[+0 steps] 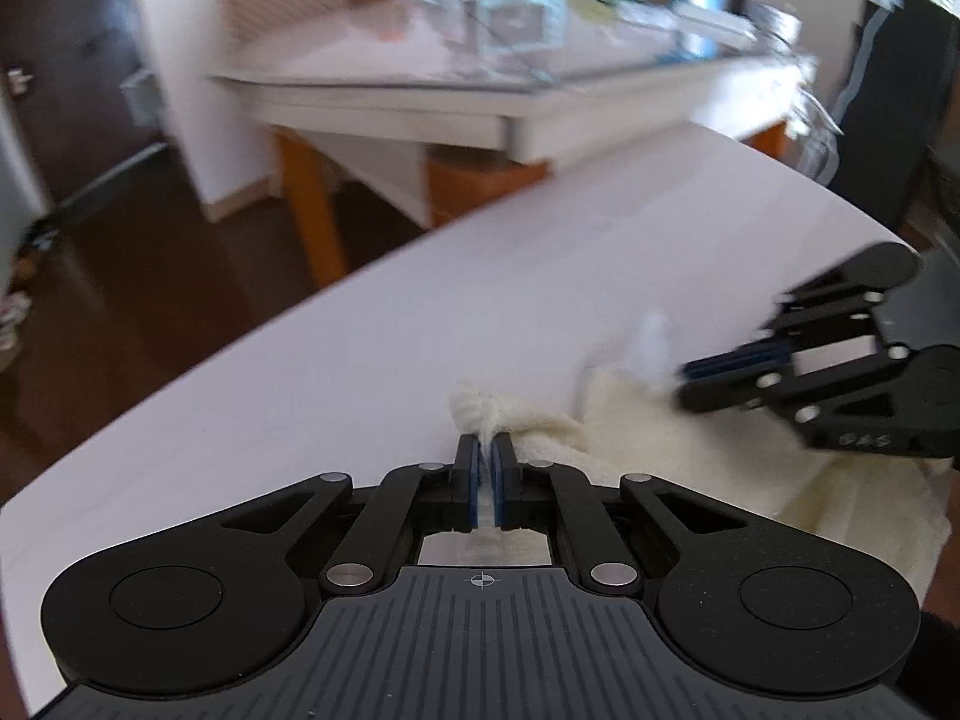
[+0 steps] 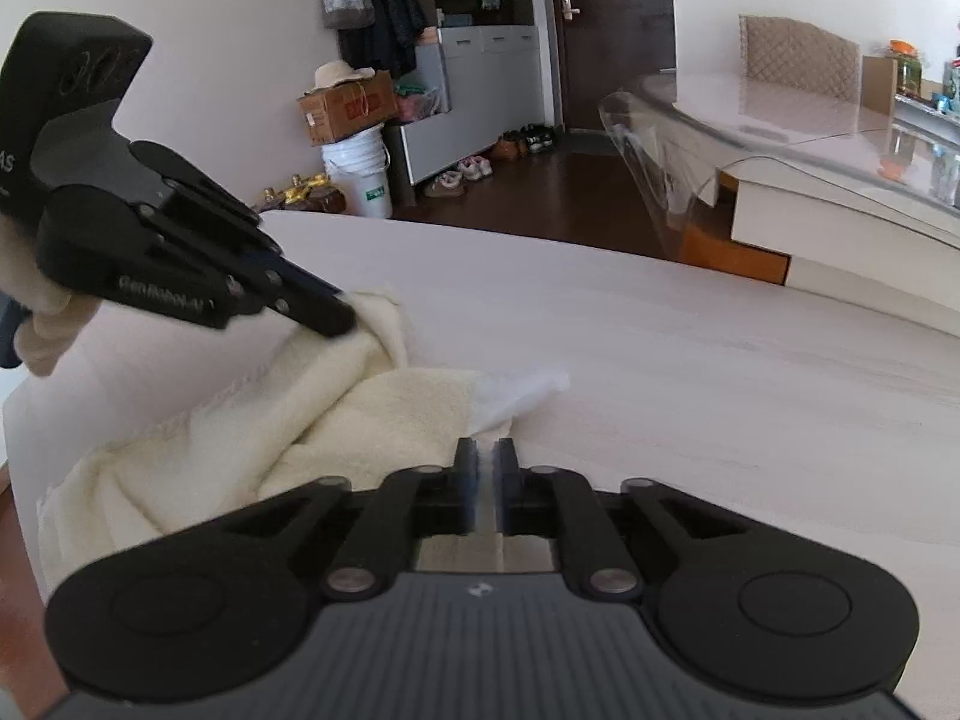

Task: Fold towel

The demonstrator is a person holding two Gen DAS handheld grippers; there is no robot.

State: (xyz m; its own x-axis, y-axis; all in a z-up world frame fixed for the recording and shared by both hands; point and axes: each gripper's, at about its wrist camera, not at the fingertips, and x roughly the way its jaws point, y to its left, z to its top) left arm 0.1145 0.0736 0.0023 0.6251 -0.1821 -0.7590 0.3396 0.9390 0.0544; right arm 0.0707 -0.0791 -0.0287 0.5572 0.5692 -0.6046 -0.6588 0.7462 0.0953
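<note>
**2 grippers pinch a cream towel at a white table's edge**

A cream towel lies rumpled on the near part of a white table, one end drooping over the table's near edge. The left gripper has its jaws pressed together on a bunched corner of the towel, the cloth puffing out just beyond the blue pads. The right gripper is likewise clamped on another corner, where a thin white tag juts out past its tips. In the right wrist view the left gripper sits to the left, a person's hand behind it. Beyond the table stand a second, glass-topped table with orange legs, a dark wood floor, a white bucket topped by a cardboard box, and shoes by a grey cabinet.
</note>
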